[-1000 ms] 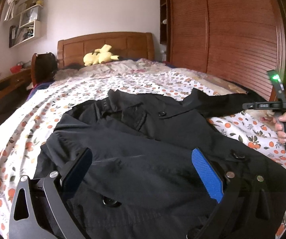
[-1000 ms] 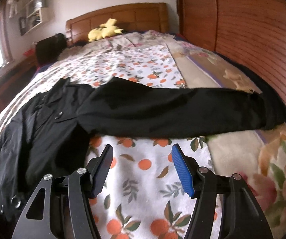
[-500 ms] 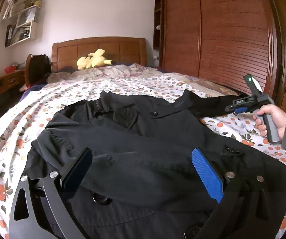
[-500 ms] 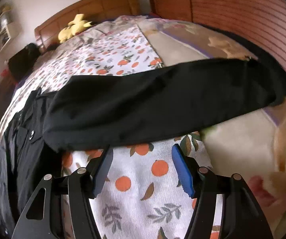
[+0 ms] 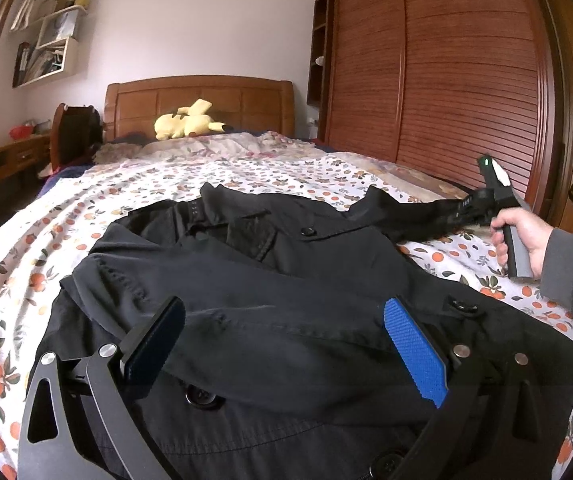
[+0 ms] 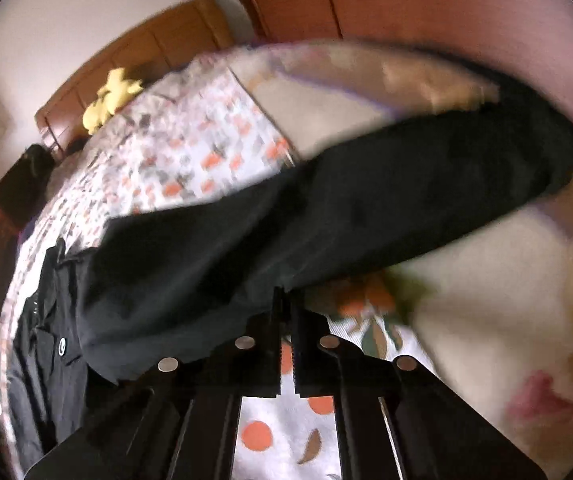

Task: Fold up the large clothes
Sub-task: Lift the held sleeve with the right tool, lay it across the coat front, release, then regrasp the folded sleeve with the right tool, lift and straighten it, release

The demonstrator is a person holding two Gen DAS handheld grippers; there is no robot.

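Observation:
A black buttoned coat (image 5: 286,264) lies spread on the orange-print bedsheet (image 5: 66,216). One sleeve (image 5: 414,212) stretches out to the right. My left gripper (image 5: 282,306) hovers open just above the coat's lower front, nothing between its fingers. A hand (image 5: 522,232) holds my right gripper (image 5: 466,210) at that sleeve. In the right wrist view the sleeve (image 6: 326,208) runs across the blurred frame, and my right gripper (image 6: 285,294) has its jaws closing tight together on the sleeve's near edge. The coat's body (image 6: 46,340) lies at the left.
A yellow plush toy (image 5: 186,122) rests by the wooden headboard (image 5: 206,96). A slatted wooden wardrobe (image 5: 446,80) runs along the bed's right side. A dark bag (image 5: 74,136) stands at the bed's far left corner, with wall shelves (image 5: 50,40) above.
My right gripper moved in to the sleeve's near edge, rolled, and its jaws went from wide apart to shut. The left gripper stayed open over the coat.

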